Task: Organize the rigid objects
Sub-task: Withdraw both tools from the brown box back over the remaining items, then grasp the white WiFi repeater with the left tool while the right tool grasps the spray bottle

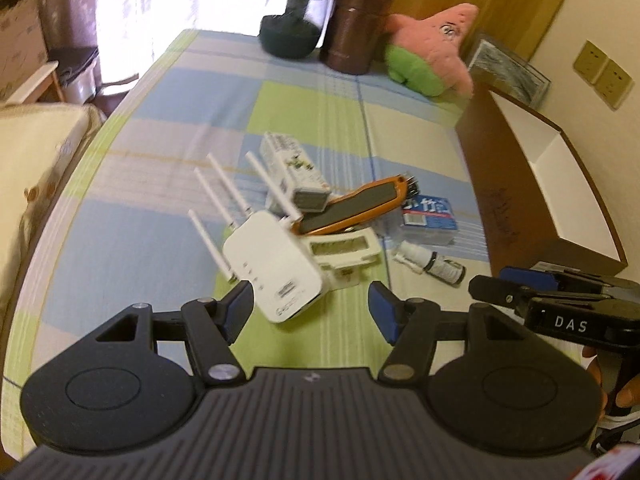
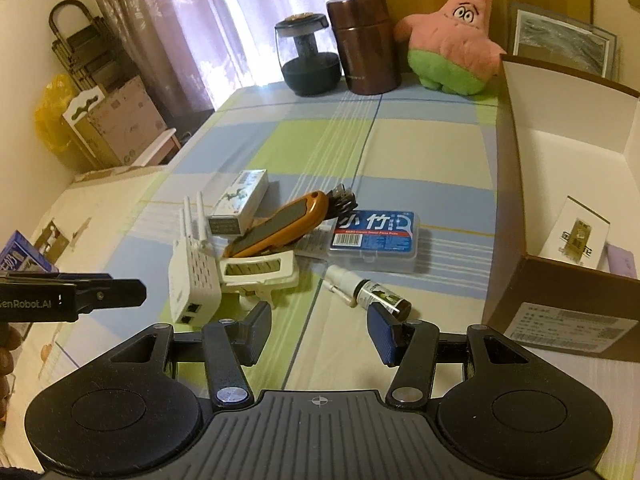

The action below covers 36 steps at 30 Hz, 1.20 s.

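Observation:
A pile of small rigid things lies on the checked cloth: a white router with antennas, a white holder, an orange utility knife, a small white carton, a blue-labelled clear case and a small spray bottle. My left gripper is open, just short of the router. My right gripper is open, its right fingertip beside the bottle.
An open brown box with white lining stands at the right and holds a white packet. At the back stand a dark lamp, a brown canister, a pink plush star and a framed picture.

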Motion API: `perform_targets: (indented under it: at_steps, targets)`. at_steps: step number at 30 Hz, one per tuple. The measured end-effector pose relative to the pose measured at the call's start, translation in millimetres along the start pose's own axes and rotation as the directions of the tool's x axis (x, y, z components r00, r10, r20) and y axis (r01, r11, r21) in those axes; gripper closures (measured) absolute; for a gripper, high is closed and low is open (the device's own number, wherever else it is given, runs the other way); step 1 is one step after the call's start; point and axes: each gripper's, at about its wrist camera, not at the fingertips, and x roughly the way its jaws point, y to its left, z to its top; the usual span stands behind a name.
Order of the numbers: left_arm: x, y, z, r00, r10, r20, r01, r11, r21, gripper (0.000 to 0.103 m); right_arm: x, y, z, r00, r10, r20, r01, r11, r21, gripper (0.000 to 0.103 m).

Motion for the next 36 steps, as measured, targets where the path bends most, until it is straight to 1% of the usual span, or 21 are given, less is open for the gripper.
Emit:
perform_targets:
  at_steps: [6,11,14,17,19,24,27,28,30,32,35,36]
  targets:
    - [10.9,17.9,-4.6,1.0,0.002,-0.026,-0.004,0.998,-0.063,0.044,17.9,-4.5,2.6,1.0,-0.009,-0.022,0.008,1.0,-0.029,0.052]
    - [18.8,31.1,-6.3,0.999,-0.011,-0.042,0.006,0.991,-0.131,0.044,32.1,-4.8,6.9,0.999,-0.032,-0.034,0.028,0.994,-0.101,0.05]
    - [23.1,36.4,-5.4,0.999,-0.005,-0.042,-0.002,0.988,-0.155,0.044,39.6,-4.4,9.1,0.999,-0.037,-0.035,0.032,0.99,-0.137,0.048]
    - [28.7,39.4,-3.7,0.999,-0.006,-0.044,-0.002,0.984,-0.177,0.042,47.7,-3.9,11.3,0.999,-0.037,-0.039,0.03,0.985,-0.167,0.044]
    - [33.7,40.1,-2.6,0.999,-0.017,-0.047,0.008,0.981,-0.192,0.042,53.8,-3.6,12.4,0.999,-0.032,-0.044,0.023,0.981,-0.194,0.041]
    - [50.6,37.8,0.9,0.997,-0.05,-0.055,0.036,0.973,-0.228,0.04,68.4,-4.0,14.2,0.997,-0.045,-0.065,0.027,0.966,-0.258,0.04]
    - [60.7,39.4,4.0,0.996,-0.069,-0.062,0.051,0.964,-0.262,0.04,75.0,-6.1,14.1,0.996,-0.058,-0.072,0.036,0.96,-0.276,0.04]
    - [63.5,40.7,5.1,0.995,-0.077,-0.06,0.058,0.959,-0.276,0.038,76.5,-7.1,13.7,0.996,-0.058,-0.075,0.035,0.96,-0.278,0.04]
    - [69.6,43.5,6.7,0.995,-0.077,-0.061,0.056,0.953,-0.299,0.035,78.7,-9.9,12.9,0.995,-0.061,-0.082,0.036,0.96,-0.276,0.04]
    - [76.4,47.2,7.7,0.995,-0.078,-0.066,0.052,0.945,-0.324,0.035,81.0,-12.5,12.2,0.994,-0.066,-0.089,0.039,0.961,-0.273,0.04]
    - [86.2,53.8,8.1,0.994,-0.083,-0.074,0.051,0.931,-0.36,0.038,83.2,-15.3,11.0,0.993,-0.071,-0.095,0.043,0.961,-0.273,0.04]
    - [88.8,54.8,8.2,0.993,-0.088,-0.079,0.053,0.929,-0.367,0.041,83.7,-15.9,10.4,0.993,-0.072,-0.094,0.044,0.96,-0.275,0.04]
